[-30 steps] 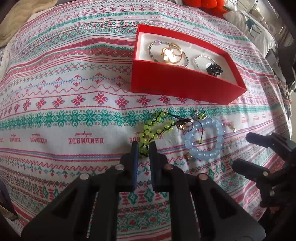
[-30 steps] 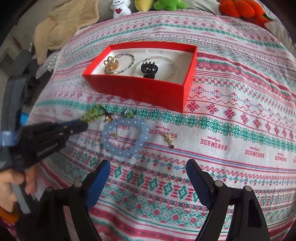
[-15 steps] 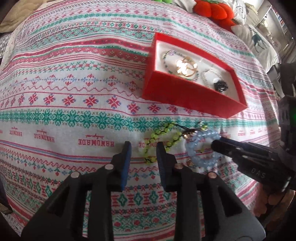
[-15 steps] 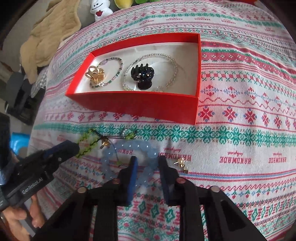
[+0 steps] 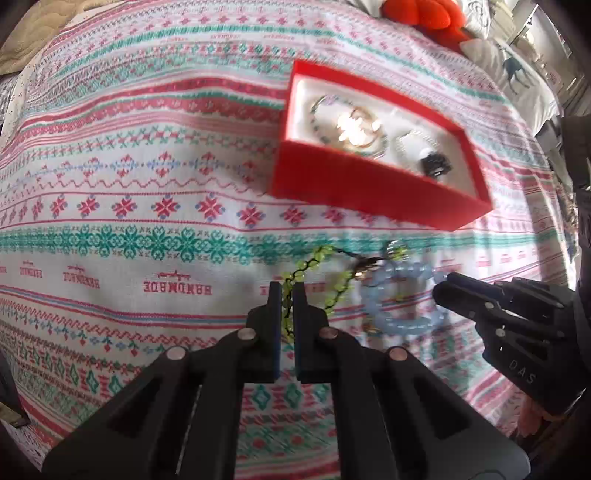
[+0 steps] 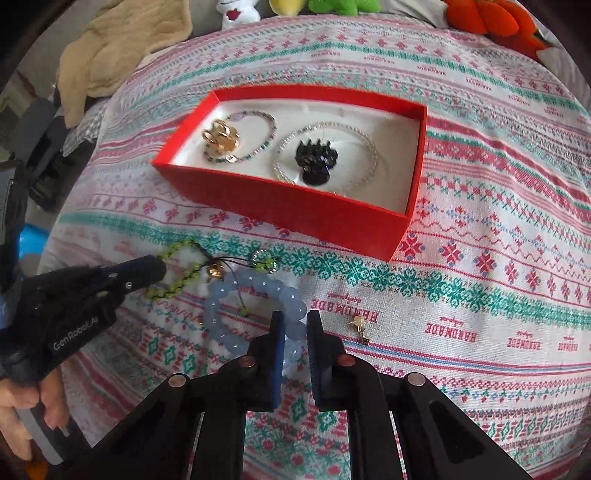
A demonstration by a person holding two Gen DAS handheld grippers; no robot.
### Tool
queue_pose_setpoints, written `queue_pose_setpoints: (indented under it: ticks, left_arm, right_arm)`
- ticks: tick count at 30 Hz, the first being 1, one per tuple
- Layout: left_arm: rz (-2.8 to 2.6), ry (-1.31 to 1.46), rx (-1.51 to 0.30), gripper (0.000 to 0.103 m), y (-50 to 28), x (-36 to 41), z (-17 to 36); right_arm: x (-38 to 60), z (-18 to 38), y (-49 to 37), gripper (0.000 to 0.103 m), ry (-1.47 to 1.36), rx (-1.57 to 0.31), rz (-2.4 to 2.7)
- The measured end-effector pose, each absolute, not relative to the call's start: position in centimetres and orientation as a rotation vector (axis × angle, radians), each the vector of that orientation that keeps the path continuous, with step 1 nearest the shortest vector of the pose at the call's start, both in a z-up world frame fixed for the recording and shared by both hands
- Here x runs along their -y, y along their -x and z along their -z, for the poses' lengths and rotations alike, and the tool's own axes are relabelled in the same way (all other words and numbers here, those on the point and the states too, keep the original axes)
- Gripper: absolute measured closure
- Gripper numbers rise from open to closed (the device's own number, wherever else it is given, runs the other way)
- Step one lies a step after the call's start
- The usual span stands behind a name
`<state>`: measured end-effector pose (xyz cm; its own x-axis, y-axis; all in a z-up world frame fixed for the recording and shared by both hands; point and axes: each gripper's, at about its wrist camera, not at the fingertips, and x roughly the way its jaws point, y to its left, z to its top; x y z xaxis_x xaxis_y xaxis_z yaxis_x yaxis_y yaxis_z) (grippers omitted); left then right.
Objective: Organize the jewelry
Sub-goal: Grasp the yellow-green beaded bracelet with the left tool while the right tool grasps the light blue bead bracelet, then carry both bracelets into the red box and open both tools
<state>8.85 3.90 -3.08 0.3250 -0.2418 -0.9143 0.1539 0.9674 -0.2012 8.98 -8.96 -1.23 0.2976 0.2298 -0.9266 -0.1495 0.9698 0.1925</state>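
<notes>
A green bead bracelet and a pale blue bead bracelet lie tangled on the patterned cloth in front of a red box. My left gripper is shut on the green bracelet's left loop. My right gripper is shut on the blue bracelet's near right beads. The box holds a gold piece, a beaded bracelet, a clear bead bracelet and a black hair claw. A small gold earring lies on the cloth to the right.
The patterned cloth covers a bed. Plush toys sit at its far edge. A beige blanket lies at the far left. A pillow is beyond the box.
My left gripper has moved forward and closed on the green bracelet. My right gripper has narrowed further around the blue bracelet's beads. Both views have shifted slightly.
</notes>
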Motion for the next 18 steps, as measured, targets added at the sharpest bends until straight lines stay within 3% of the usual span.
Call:
queue_pose_setpoints:
  ticks: [18]
  left_arm:
    - [0.36,0.123,-1.024,0.097,-8.1,-3.5,-5.7]
  right_arm:
    - [11.0,-6.1,-7.5,0.091,-0.154,-1.085,-0.347]
